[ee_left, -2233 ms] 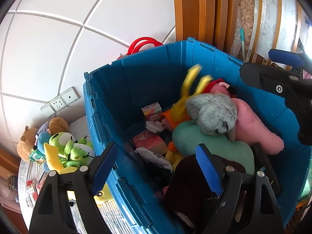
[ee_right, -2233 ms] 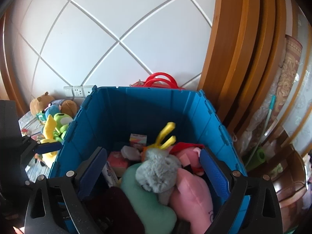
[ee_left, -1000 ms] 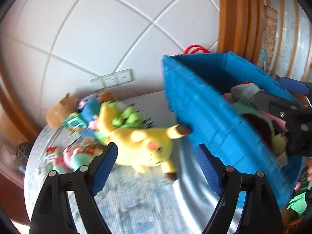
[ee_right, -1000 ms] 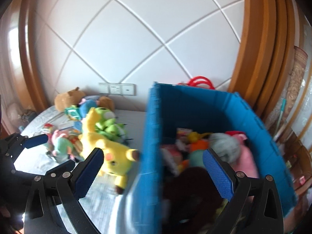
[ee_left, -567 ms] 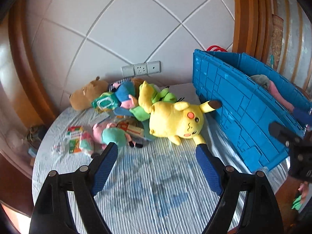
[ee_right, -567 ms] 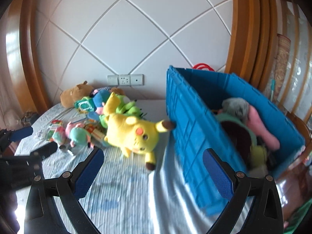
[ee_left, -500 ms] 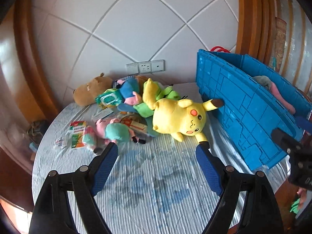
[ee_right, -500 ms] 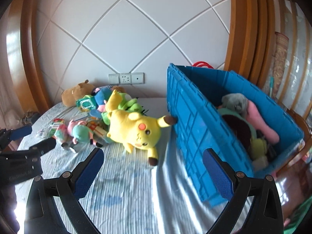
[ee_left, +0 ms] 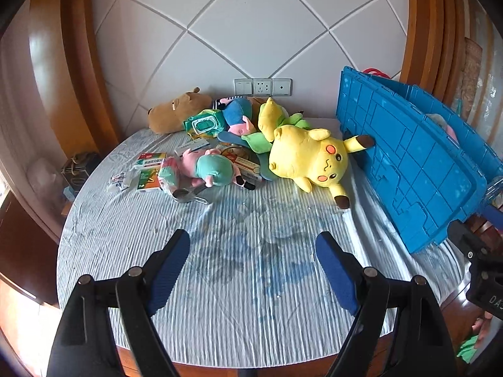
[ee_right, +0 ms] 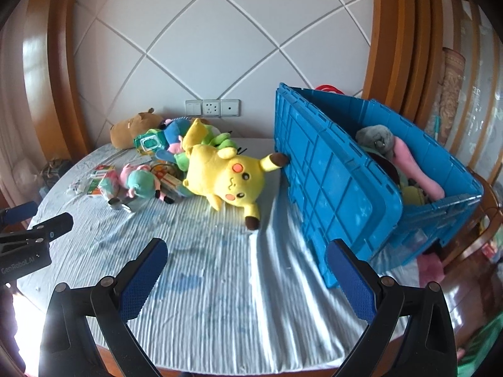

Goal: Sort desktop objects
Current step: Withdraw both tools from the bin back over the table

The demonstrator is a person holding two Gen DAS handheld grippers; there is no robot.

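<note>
A yellow plush (ee_left: 309, 157) (ee_right: 226, 177) lies on the striped cloth, one ear against the blue crate (ee_left: 415, 163) (ee_right: 342, 176). Behind it are a pink and teal plush (ee_left: 207, 166) (ee_right: 138, 180), a blue plush (ee_left: 237, 114), a brown plush (ee_left: 176, 110) (ee_right: 132, 127), a green wipes pack (ee_left: 204, 124) and small boxes (ee_left: 149, 169). The crate holds a grey plush (ee_right: 375, 139) and a pink plush (ee_right: 415, 169). My left gripper (ee_left: 253, 245) hangs open over bare cloth near the front edge. My right gripper (ee_right: 246, 253) is open too, nothing between its fingers.
A metal clip (ee_left: 188, 193) lies in front of the pink and teal plush. Wall sockets (ee_left: 262, 87) sit on the white tiled wall behind the pile. The round table's edge (ee_left: 251, 363) runs close below the grippers. A wooden chair (ee_right: 484, 220) stands to the right of the crate.
Both grippers have pulled back from above the crate and swung left, so the table and toy pile now fill both views. Both stayed open and empty.
</note>
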